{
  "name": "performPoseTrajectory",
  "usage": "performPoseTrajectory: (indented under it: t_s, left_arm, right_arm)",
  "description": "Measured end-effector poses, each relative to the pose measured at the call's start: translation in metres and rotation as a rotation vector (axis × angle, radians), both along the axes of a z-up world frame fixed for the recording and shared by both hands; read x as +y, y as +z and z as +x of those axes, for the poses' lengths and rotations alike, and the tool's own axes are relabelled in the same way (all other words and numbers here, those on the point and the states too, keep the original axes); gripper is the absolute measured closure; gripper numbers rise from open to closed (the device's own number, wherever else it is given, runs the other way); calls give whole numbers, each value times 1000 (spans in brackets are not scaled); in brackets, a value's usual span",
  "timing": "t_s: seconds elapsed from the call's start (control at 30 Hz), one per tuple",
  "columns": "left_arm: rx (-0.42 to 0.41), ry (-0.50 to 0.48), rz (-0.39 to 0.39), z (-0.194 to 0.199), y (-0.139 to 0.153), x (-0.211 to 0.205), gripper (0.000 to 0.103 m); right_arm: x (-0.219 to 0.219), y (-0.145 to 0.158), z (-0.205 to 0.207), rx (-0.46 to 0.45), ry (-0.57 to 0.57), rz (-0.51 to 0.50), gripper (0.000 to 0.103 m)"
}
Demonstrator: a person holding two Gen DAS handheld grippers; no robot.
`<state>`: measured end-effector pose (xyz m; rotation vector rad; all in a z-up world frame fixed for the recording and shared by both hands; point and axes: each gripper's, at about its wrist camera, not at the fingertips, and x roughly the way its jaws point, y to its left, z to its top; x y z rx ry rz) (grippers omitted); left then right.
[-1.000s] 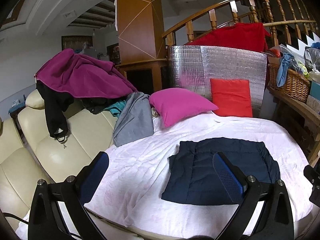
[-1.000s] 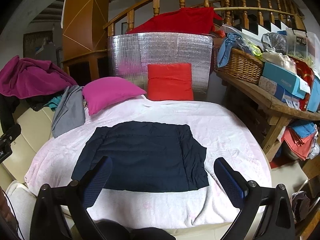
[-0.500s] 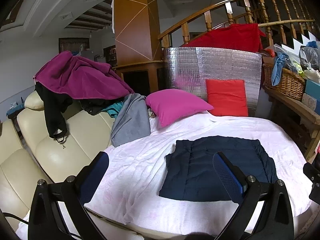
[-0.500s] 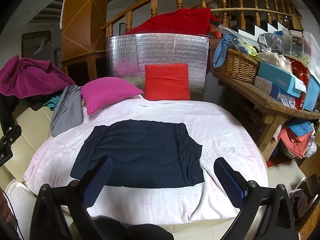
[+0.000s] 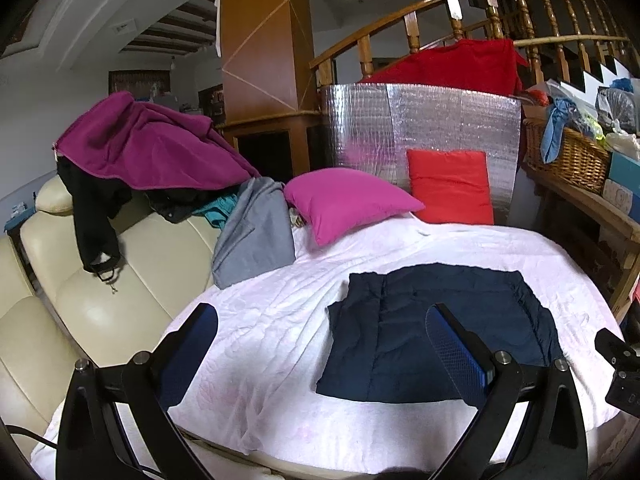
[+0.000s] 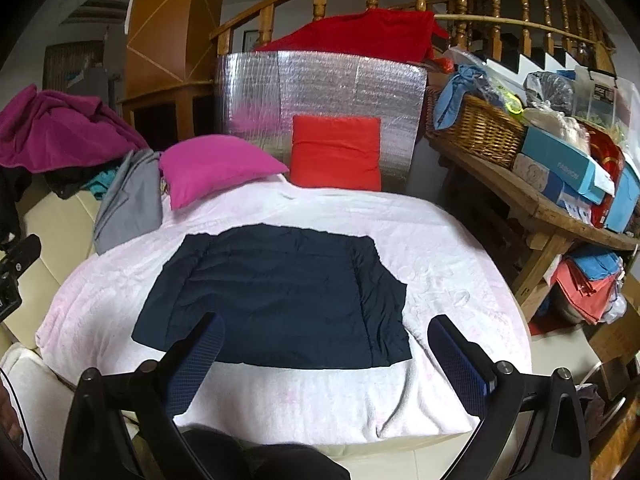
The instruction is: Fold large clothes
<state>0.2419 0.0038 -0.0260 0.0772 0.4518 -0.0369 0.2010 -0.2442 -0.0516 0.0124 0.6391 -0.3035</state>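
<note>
A dark navy garment (image 6: 276,296) lies folded flat into a rough rectangle on the round table under a pale pink blanket (image 6: 448,240); it also shows in the left wrist view (image 5: 436,332). My left gripper (image 5: 320,344) is open and empty, held above the table's near left edge, away from the garment. My right gripper (image 6: 326,356) is open and empty, held above the table's near edge, short of the garment's front hem.
A magenta pillow (image 6: 212,170) and a red cushion (image 6: 336,152) sit at the table's far side before a silver foil panel (image 6: 320,88). A cream sofa (image 5: 92,300) with a purple (image 5: 148,148) and a grey garment (image 5: 256,232) is left. A cluttered wooden bench (image 6: 532,200) is right.
Both grippers have drawn back and slightly up from the table, so the garment looks smaller and farther. The garment has not moved. Both stay open.
</note>
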Motion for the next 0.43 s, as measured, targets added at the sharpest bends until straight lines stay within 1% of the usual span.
performPoseTrajectory:
  t_s: [0.27,0.43]
  left_arm:
    - [68,-20,21,34,-26,-7,0]
    - [84,-44,-5,57,-36,-8,0]
  right_arm:
    - [2,-28,43,68,21,25,0]
    - [-1,-40,68,75,37,31,0]
